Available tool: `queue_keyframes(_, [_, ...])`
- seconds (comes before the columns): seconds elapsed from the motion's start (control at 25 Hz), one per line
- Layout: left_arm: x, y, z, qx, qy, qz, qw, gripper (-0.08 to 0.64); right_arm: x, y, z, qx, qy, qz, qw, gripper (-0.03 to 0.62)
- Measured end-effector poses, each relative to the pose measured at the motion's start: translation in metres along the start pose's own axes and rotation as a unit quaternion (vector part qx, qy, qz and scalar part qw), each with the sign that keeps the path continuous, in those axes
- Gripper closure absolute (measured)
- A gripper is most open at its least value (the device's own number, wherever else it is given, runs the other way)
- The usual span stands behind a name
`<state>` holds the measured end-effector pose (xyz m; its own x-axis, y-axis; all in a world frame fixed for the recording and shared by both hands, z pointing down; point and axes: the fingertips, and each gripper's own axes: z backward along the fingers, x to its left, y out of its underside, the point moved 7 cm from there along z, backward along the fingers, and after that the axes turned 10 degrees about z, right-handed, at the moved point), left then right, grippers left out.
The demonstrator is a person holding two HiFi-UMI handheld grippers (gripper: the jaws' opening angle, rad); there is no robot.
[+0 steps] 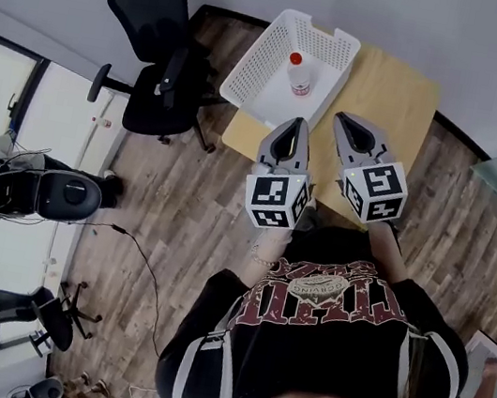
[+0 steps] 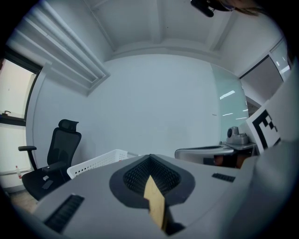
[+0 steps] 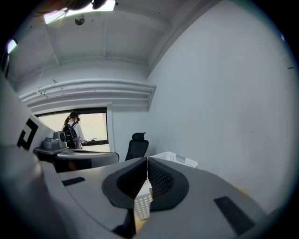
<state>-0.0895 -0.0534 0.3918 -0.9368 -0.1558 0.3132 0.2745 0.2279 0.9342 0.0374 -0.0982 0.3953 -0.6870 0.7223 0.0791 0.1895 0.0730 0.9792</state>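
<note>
Wooden table (image 1: 397, 86) | one white basket (image 1: 253, 63) | one bottle (image 1: 299, 78) inside | left gripper (image 1: 292, 125), right gripper (image 1: 345, 120): both closed, empty

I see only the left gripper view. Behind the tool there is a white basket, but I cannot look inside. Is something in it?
Observer: Yes. The head view shows one small bottle with a red cap inside the white basket.
Operator: On what is the basket placed?
Observer: On a light wooden table, toward its left end.
Operator: How is the right tool?
Observer: The right tool hovers beside the left tool, just in front of the basket. Its own view shows the jaws shut, nothing between them.
</note>
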Motion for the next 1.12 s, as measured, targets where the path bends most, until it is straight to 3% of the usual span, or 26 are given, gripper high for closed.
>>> queue_keyframes(1.12, [0.065,0.010,-0.076,0.052,0.016,0.019,0.9984,0.512,-0.038,0.018,-0.099,0.043,0.026,-0.001,0.999,0.574])
